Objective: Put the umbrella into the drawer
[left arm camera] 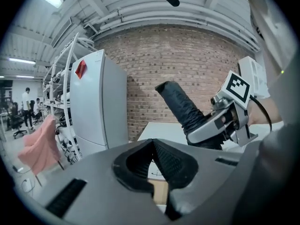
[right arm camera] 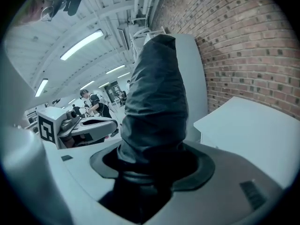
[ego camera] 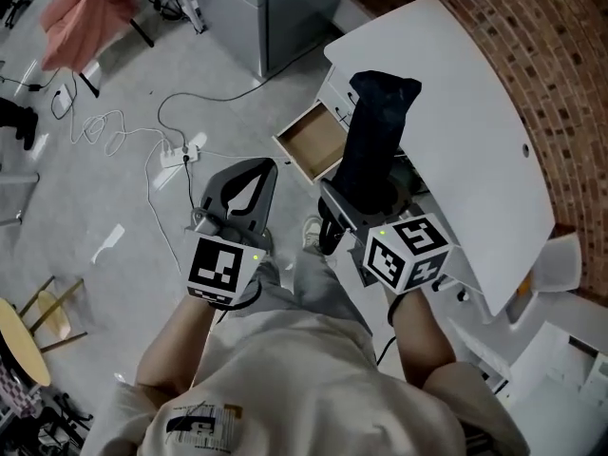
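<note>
Though clamping the folded umbrella (ego camera: pixel 376 126) in the jaws of the right gripper (ego camera: pixel 359 207), raised near the open drawer (ego camera: pixel 312 141) under the worktop (ego camera: pixel 465 112) edge, has yet to lower it inside and let go, with the left gripper (ego camera: pixel 249 186) jaws together on nothing.

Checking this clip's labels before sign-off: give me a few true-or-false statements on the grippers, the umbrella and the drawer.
1. The right gripper is shut on the umbrella. True.
2. The drawer is closed. False: it stands open.
3. The left gripper grips the drawer's front. False: its jaws are together on nothing, apart from the drawer.
4. The white desk stands by a brick wall. True.
</note>
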Motion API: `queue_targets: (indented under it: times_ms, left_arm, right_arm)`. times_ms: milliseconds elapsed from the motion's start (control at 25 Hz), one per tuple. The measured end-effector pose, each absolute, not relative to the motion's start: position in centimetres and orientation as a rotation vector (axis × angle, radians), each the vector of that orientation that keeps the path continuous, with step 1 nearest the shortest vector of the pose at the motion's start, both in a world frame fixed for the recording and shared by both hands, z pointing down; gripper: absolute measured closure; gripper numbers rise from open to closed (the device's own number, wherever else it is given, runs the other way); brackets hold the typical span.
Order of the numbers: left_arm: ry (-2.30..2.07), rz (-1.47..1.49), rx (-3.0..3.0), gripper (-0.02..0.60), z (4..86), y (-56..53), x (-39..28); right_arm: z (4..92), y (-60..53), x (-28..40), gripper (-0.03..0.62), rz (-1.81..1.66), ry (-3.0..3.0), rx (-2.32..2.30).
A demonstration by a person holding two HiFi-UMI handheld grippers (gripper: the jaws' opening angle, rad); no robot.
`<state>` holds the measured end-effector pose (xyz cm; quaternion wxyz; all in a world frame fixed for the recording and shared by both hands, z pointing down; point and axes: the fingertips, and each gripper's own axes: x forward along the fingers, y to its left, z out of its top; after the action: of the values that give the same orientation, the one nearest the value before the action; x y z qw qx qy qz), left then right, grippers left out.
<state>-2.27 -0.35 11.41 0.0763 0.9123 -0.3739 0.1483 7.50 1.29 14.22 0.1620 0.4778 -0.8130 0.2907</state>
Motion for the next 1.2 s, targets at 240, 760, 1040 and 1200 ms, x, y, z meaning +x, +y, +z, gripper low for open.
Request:
queue_targets:
  times_ms: [240,760,1040,1200]
  left_arm:
    - [-1.222,0.377,2.649,0.574,15.8,-3.7,-2.3]
    - [-1.190,0.427,2.548,0.573,32.7,-10.6,-1.2]
    - [-1.179,0.512,2.488,0.574,42.6,-12.8,-0.1]
    - [-1.151,0.584,2.481,0.573,48.4,-13.8,0.2]
  right_arm:
    - [20.9,-2.4,8.6,0.304,0.904,-2.258,1.295]
    - [39.9,-7.9,11.1,0.306,1.129,-2.037,1.348]
    - [50.2,-10.1,12.0,0.305,1.163,-1.947,1.353]
    - [55.8,-11.2,12.4,0.305,1.152,-1.909,1.326]
